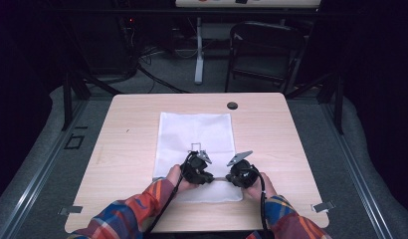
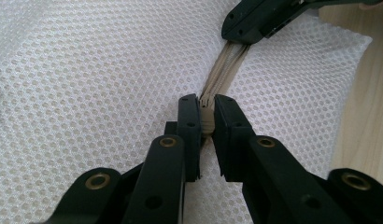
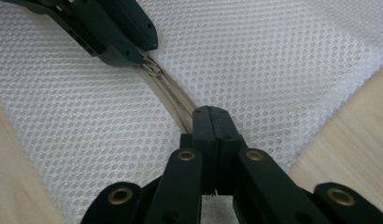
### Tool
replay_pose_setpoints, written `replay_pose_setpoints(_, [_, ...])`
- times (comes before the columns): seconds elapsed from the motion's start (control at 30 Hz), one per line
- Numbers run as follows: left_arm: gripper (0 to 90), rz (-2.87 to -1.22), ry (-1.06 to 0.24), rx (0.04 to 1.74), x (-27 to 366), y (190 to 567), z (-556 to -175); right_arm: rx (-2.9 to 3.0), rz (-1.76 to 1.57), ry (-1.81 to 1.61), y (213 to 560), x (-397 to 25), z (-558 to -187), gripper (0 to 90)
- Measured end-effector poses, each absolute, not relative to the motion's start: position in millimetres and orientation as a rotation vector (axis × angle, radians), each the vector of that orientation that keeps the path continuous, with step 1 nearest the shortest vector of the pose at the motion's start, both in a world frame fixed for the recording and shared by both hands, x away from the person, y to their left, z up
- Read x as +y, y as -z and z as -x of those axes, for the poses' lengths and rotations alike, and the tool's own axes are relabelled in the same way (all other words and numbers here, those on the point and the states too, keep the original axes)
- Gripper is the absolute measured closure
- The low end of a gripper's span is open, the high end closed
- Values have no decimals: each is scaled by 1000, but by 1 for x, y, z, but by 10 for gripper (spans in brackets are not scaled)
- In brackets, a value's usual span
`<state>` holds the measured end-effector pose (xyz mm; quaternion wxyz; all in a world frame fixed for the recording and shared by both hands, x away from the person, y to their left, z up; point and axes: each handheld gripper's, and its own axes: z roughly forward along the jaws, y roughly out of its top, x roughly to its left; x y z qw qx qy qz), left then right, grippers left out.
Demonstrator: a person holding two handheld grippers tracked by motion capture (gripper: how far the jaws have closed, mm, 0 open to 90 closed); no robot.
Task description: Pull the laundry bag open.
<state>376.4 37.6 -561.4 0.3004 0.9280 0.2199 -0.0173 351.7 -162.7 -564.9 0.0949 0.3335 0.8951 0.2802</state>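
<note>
Left tool [image 2: 206, 122] is pinching the zipper [image 2: 225, 63] of the mesh bag [image 2: 87, 70]; right tool [image 3: 213, 122], clamped farther along the zipper, is bracing it. Likely next: sliding the pull.

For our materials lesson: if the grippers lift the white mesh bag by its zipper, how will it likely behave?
The mesh bag will probably sag and fold: it is thin open netting, lying flat on the table. It looks light for its size, being mostly holes. The zipper, clamped by the left gripper and right gripper, is likely its stiffest part, so it may hang from that line.
</note>
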Motion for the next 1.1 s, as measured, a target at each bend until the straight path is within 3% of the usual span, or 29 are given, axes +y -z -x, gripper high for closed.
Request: replay_pose_setpoints(1.1, [816, -2477, 81, 688, 87, 556, -378, 2667, -992, -826, 564, -165, -353, 900])
